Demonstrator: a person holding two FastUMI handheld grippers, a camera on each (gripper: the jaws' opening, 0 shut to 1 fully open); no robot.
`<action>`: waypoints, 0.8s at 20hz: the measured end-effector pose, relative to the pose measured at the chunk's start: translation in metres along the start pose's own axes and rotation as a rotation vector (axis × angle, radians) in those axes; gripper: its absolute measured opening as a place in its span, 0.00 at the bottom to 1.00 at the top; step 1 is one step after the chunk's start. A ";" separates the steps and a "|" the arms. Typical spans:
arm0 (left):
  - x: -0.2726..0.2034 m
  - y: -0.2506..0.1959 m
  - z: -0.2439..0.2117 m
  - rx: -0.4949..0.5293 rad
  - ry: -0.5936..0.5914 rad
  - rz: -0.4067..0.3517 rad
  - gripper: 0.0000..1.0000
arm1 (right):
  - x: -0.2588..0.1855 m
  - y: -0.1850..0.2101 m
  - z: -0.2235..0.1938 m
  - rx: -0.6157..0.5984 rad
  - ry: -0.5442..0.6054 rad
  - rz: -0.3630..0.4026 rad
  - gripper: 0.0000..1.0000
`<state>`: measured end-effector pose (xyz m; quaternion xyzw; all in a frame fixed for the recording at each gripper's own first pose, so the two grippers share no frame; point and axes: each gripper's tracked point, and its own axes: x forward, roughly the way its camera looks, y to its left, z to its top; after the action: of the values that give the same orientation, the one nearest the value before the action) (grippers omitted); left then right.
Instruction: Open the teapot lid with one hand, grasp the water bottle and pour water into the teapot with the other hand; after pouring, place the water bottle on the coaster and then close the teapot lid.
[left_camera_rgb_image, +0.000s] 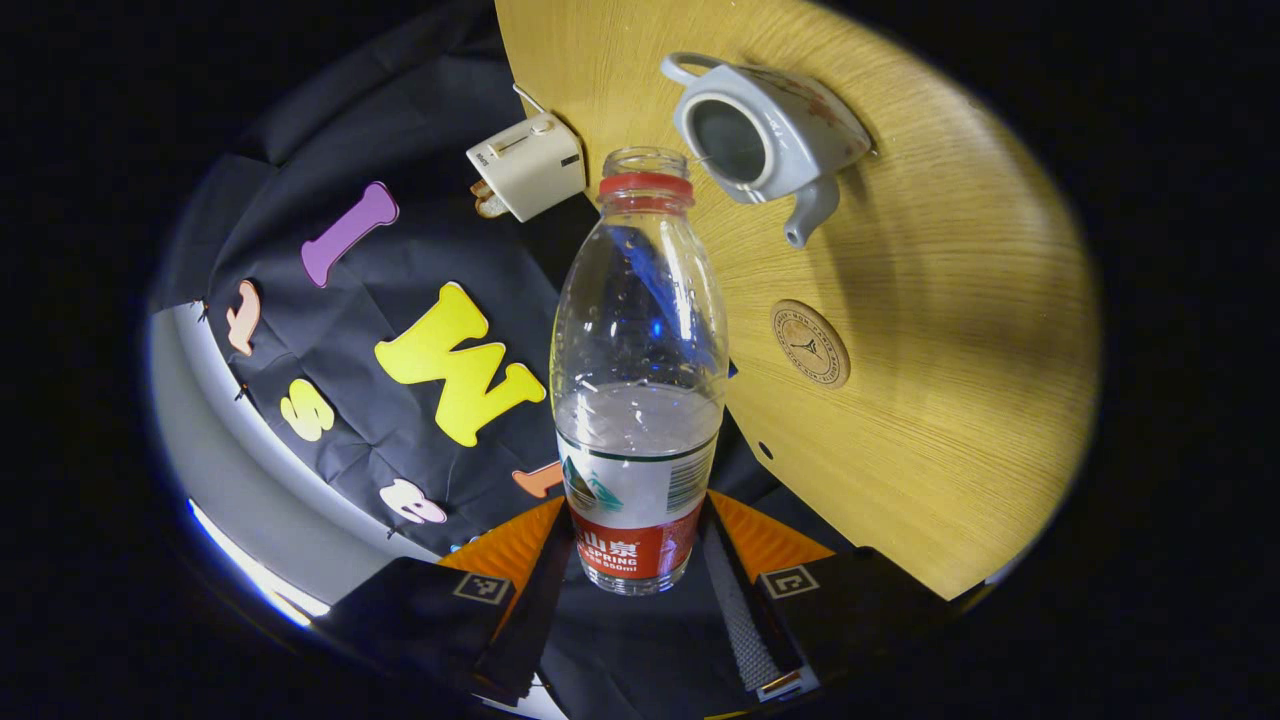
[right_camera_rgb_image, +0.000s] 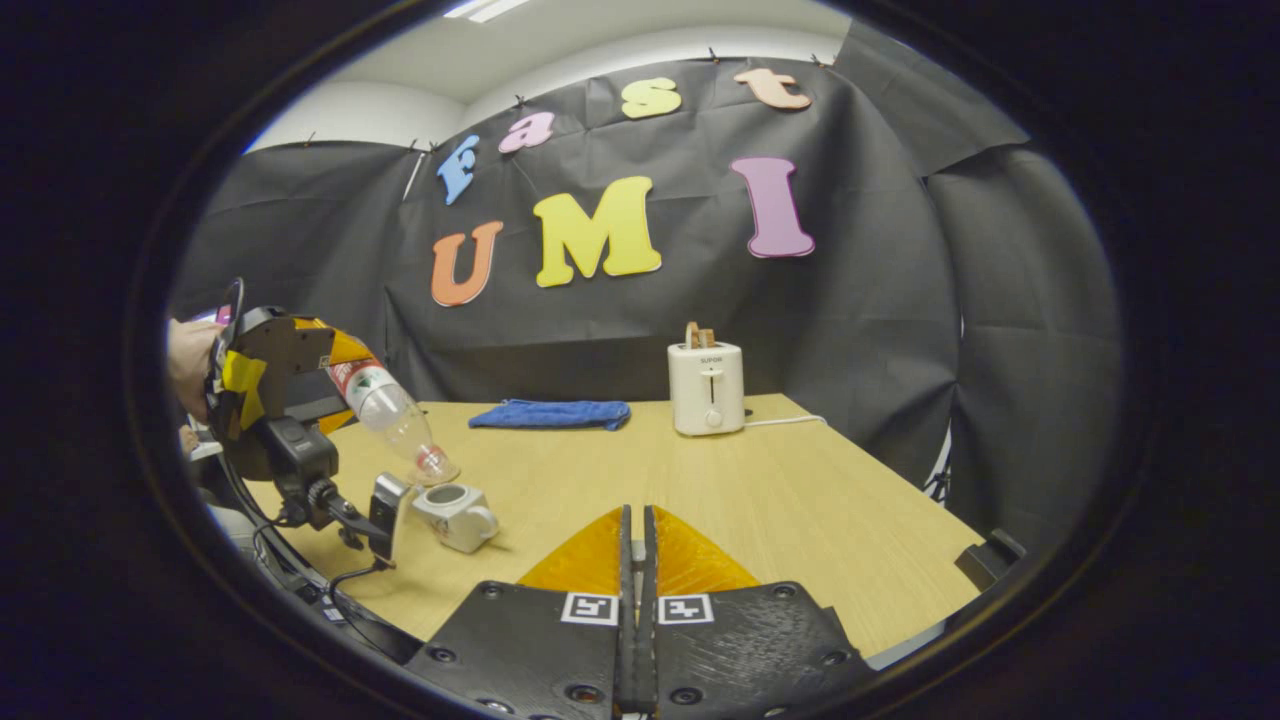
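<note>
My left gripper is shut on the lower part of a clear water bottle that has no cap and a red neck ring. The bottle is partly full. Beyond its mouth stands the white teapot, its top open with no lid on it. A round coaster lies on the table near the teapot. In the right gripper view the bottle tilts mouth-down just over the teapot, held by the left gripper and a hand. My right gripper is shut, and nothing shows between its fingers.
A white toaster with a cord stands at the back of the wooden table. A folded blue cloth lies at the back left. The toaster sits near the table edge in the left gripper view.
</note>
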<state>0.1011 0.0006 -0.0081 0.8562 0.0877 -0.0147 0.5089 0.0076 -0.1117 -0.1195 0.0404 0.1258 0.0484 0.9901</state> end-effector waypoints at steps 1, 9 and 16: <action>0.001 -0.002 0.000 -0.006 -0.002 -0.002 0.75 | 0.000 -0.001 0.000 0.002 0.000 -0.004 0.00; -0.004 -0.029 -0.004 -0.350 -0.060 -0.033 0.75 | -0.004 0.010 0.008 0.001 -0.005 -0.005 0.00; -0.018 -0.062 -0.005 -0.979 -0.087 -0.173 0.75 | -0.007 0.033 0.020 0.000 -0.007 0.029 0.00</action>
<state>0.0729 0.0313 -0.0579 0.5052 0.1335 -0.0497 0.8512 0.0027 -0.0807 -0.0952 0.0423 0.1219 0.0628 0.9897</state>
